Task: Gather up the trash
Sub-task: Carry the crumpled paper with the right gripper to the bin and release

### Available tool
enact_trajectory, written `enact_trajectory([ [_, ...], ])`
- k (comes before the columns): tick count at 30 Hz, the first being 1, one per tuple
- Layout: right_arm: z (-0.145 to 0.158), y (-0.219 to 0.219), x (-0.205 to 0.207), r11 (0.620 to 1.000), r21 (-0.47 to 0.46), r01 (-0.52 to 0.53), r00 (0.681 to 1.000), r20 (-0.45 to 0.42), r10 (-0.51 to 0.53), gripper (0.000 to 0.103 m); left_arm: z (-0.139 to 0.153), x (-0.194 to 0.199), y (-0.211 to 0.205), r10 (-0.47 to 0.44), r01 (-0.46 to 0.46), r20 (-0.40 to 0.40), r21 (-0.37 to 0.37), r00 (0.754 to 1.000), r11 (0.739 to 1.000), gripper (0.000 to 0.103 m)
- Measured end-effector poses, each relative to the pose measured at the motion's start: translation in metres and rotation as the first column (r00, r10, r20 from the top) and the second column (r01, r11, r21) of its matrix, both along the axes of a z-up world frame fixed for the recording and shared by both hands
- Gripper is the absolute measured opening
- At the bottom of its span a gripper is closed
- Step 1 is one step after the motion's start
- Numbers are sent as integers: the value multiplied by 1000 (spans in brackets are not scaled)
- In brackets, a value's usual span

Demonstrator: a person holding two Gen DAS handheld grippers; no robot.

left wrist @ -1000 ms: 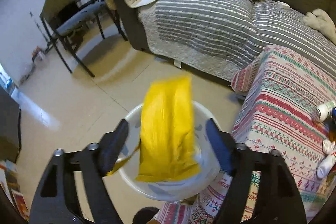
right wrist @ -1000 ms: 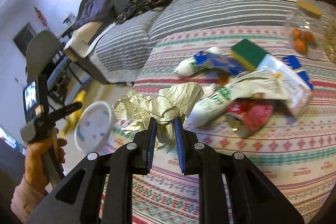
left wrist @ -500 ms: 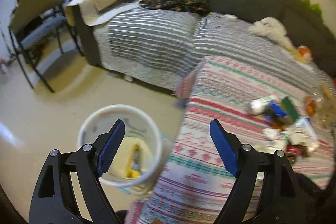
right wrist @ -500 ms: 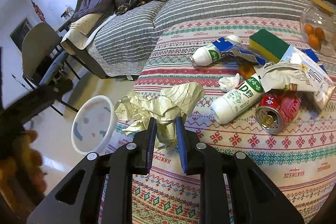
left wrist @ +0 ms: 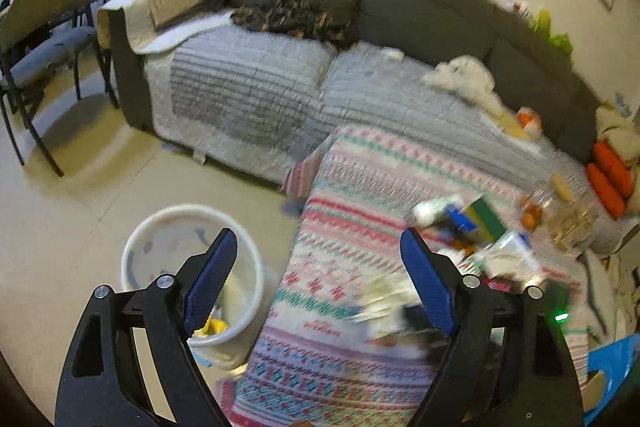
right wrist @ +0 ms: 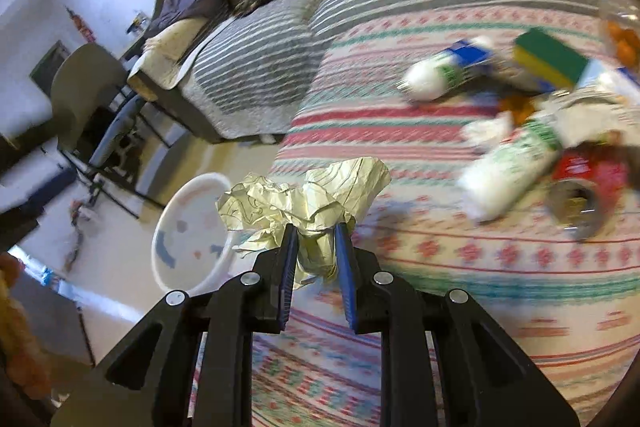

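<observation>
Right wrist view: crumpled paper [right wrist: 308,195], pale yellow-cream, clamped between the right gripper [right wrist: 316,251] fingers [right wrist: 289,259]; the wad bulges up and out toward 10 o'clock above the tips.
Paper position: held over the 9 o'clock edge of the desk [right wrist: 400,347], which wears a patterned red, teal and white cloth; the white bin [right wrist: 188,227] shows just beside the wad at 9 o'clock, down on the floor.
Bin contents: in the left wrist view the bin [left wrist: 160,227] holds something yellow near its lower rim, partly hidden behind a finger.
Left gripper [left wrist: 316,267]: fingers [left wrist: 212,267] spread wide and holding nothing, with the bin at 8 o'clock and the desk edge between them.
Remaining litter on desk: two white tubes [right wrist: 508,175], a red can [right wrist: 580,183] lying on its side, a green-and-yellow sponge [right wrist: 548,55] and crinkled wrappers, all blurred, clustered at 2 o'clock of the paper.
Beyond the desk: sofa [left wrist: 400,11] with a striped grey cover at 12 o'clock; chair [left wrist: 48,7] at 10 o'clock on the tiled floor.
</observation>
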State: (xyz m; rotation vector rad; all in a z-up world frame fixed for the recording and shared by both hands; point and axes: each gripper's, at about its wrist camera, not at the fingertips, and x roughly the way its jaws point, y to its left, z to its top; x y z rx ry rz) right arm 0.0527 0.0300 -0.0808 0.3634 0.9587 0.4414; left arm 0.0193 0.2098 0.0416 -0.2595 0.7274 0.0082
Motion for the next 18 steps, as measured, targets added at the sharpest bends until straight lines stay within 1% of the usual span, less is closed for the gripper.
enact_trajectory([
  [2,-2,17,4,999,45,-24,1000,-11,24,21,13,-5,-4,-26,27,48,-22,999,999,80],
  [4,-5,39,12,994,103,-43,999,-27,46,21,27,-9,-11,-59,60,93,-10,994,998,80],
  [6,-5,63,16,989,124,-76,997,-24,79,21,35,-12,-19,-87,87,124,1,989,996,80],
  [9,-2,111,25,979,139,-152,988,-16,156,21,41,-15,-25,-105,104,147,15,984,994,82],
  [10,-2,132,30,971,157,-180,982,-22,186,21,42,-15,-26,-109,108,151,18,983,994,82],
  [13,-2,172,42,959,172,-225,971,-47,236,21,37,-12,-29,-115,114,142,16,983,993,83],
  [14,-4,185,48,958,161,-236,967,-56,248,23,35,-10,-29,-115,115,136,11,984,993,83],
  [15,-5,196,51,958,149,-244,964,-65,256,34,33,-7,-30,-117,118,129,4,985,993,83],
  [16,-8,206,56,953,143,-267,955,-94,282,44,32,-6,-29,-119,120,125,-4,985,993,83],
  [17,-10,209,58,950,142,-279,948,-117,296,63,30,-5,-30,-123,126,119,-16,985,992,83],
  [18,-12,210,59,950,132,-284,942,-144,302,75,29,-5,-30,-128,132,116,-28,985,991,83],
])
